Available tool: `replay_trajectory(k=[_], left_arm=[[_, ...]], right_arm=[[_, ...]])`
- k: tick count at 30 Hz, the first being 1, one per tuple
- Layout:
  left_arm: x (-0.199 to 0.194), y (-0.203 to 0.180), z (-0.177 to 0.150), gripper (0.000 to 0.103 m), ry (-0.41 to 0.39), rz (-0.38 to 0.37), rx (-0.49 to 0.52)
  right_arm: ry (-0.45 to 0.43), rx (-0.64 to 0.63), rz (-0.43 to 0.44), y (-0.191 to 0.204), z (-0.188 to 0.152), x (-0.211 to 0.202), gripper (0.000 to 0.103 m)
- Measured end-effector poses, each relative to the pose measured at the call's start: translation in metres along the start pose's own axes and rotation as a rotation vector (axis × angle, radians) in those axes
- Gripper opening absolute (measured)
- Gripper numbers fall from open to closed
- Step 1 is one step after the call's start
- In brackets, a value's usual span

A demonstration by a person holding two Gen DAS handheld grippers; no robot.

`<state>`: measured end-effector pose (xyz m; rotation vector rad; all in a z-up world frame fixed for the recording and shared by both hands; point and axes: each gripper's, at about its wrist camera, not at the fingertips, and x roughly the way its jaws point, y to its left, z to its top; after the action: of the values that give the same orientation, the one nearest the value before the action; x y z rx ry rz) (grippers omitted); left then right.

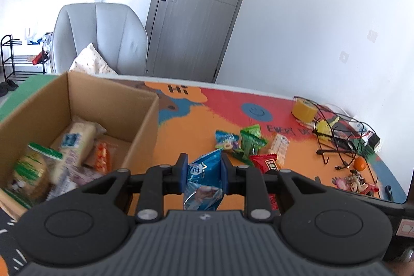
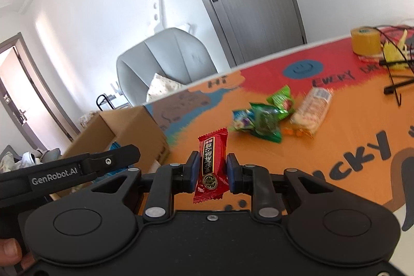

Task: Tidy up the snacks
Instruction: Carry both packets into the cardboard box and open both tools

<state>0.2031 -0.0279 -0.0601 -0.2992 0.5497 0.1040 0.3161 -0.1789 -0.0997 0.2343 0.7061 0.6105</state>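
My left gripper (image 1: 204, 172) is shut on a blue snack packet (image 1: 204, 183) and holds it above the table, just right of an open cardboard box (image 1: 113, 100) that holds several wrapped snacks (image 1: 72, 146). My right gripper (image 2: 210, 170) is shut on a red snack packet (image 2: 212, 164), held above the table; this packet also shows in the left wrist view (image 1: 266, 163). On the orange table lie a blue-green packet (image 2: 242, 119), two green packets (image 2: 269, 123), and a pale cracker pack (image 2: 311, 111). The box also shows in the right wrist view (image 2: 134, 131).
The colourful table mat (image 1: 196, 131) covers the table. At the far right stand an orange tape roll (image 1: 304, 109), a black wire rack (image 1: 341, 133) with cables, and an orange fruit (image 1: 359, 163). The left gripper's body (image 2: 77, 170) sits left of my right gripper. A grey armchair (image 1: 101, 38) stands behind.
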Motion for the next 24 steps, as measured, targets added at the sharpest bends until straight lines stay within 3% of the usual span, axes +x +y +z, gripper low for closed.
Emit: replay_trajectory(k=[12,24], left_arm=[[-0.037,0.021,0.020,0.024,-0.077,-0.003,-0.016],[-0.057,0.057,0.031,0.024,-0.108,0.034,-0.039]], right_arm=[[-0.057,-0.032,0.046,0.040,0.014,-0.015,0.024],[-0.066,-0.063,0.092,0.077,0.016,-0.003,0.024]])
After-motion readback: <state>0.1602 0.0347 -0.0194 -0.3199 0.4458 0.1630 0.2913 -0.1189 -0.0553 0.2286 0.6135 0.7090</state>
